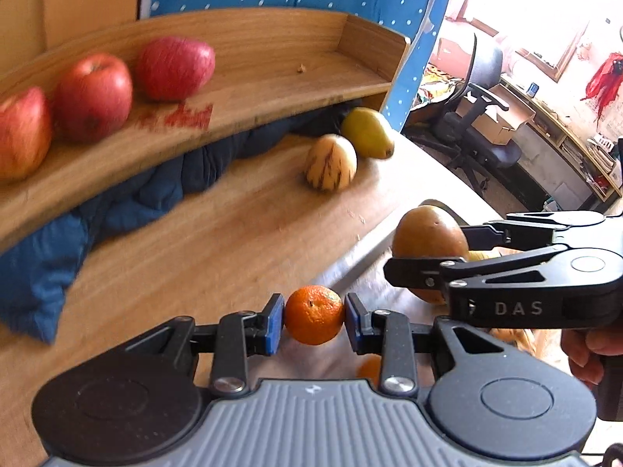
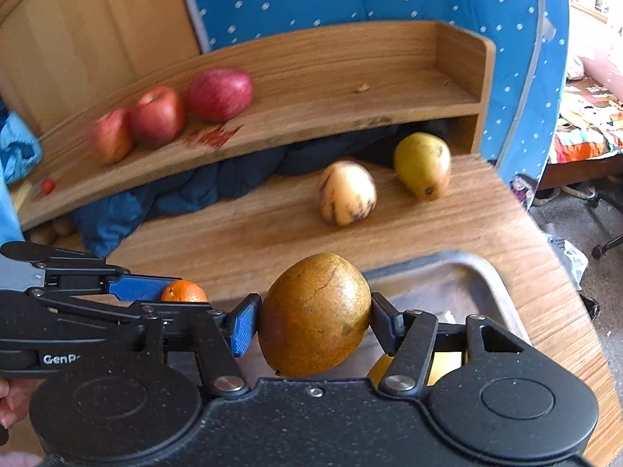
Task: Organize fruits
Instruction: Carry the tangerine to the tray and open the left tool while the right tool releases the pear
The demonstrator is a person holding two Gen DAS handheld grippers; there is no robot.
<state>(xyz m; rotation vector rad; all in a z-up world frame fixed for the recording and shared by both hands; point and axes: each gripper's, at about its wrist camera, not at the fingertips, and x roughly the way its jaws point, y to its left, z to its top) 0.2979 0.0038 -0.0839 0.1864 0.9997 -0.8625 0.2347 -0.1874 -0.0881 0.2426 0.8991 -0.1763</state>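
**Both grippers loaded: a mandarin and a brown pear above the tray**

The left gripper (image 1: 314, 317) was clamped on a small mandarin (image 1: 314, 314), its blue pads (image 1: 273, 323) pressed against opposite sides of the fruit. The right gripper (image 2: 315, 319) was closed around a brown pear (image 2: 314, 313), gripped across its widest part. Both fruits hung over the near end of the metal tray (image 2: 447, 272), the mandarin to the left of the pear.

Judging from the layout, the step in hand was carrying each fruit to its group. To do it well, the grip on the pear should be kept firm but not crushing, since its rounded skin could slip between the pads. The two grippers sat close together, so they would be best moved apart before either reached forward. Each fruit should be lowered until it rested before the jaws opened, so it would not roll.

The wooden shelf (image 2: 350, 89), behind the tray, held three red apples (image 2: 155, 114) in a row at its left end; its right part was bare apart from a small crumb. Between shelf and tray, on the tabletop (image 2: 241, 233), lay a striped pale fruit (image 2: 345, 192) and a green pear (image 2: 422, 165), near each other. In the tray, something yellow showed beneath the right gripper, and an orange patch beneath the left; what either was could not be told.
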